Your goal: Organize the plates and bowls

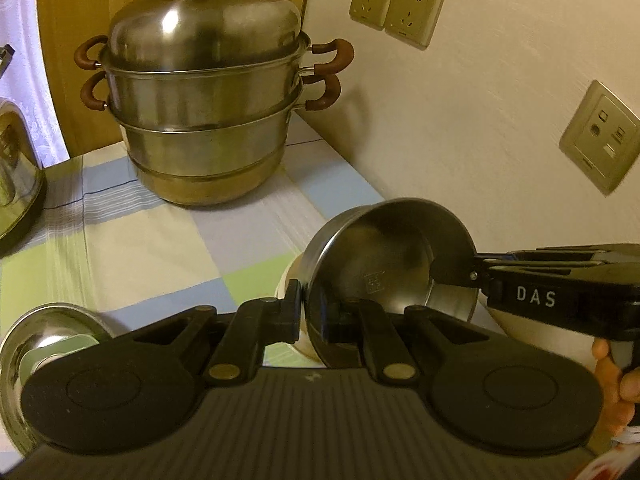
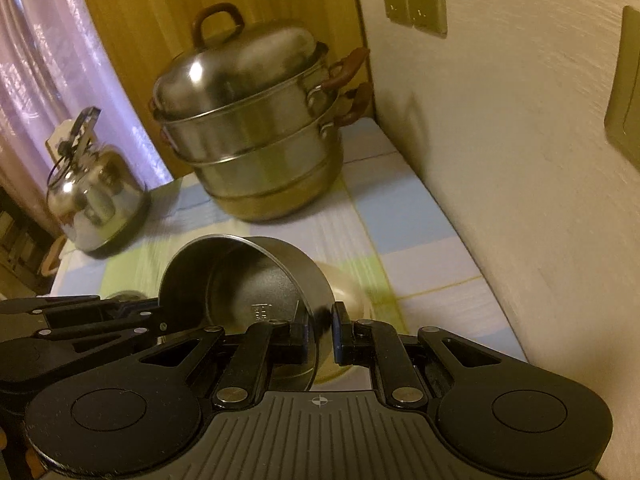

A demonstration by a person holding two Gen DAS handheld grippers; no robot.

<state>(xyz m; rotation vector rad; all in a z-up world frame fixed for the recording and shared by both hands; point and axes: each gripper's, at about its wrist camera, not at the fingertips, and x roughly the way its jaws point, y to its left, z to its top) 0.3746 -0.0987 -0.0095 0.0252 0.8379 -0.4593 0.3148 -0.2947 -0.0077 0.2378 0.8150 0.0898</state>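
Two grippers share one load: the left gripper (image 1: 301,312) is clamped on the near rim of a steel bowl (image 1: 384,264), and the right gripper (image 2: 322,332) pinches the opposite rim, its jaws nearly together with only the thin wall between them. The bowl hangs in the air above the checked tablecloth (image 1: 132,236), clear of the cloth, with a pale bowl (image 2: 346,286) just behind and below it.

By my reading the step in hand is the carry — the steel bowl is lifted and not yet set anywhere. Its likely home is either that pale bowl underneath or the second steel bowl (image 1: 52,336) at the lower left of the left wrist view; I cannot tell which. The next move calls for both hands travelling together, levelling the bowl, then lowering it squarely before either grip lets go.

As held, the bowl is tipped steeply: its mouth faces sideways and up toward the cameras rather than the ceiling, so its axis through base and mouth lies closer to level than upright. The tall steamer pot (image 1: 208,100) and the kettle (image 2: 96,196) stand well apart at the back.
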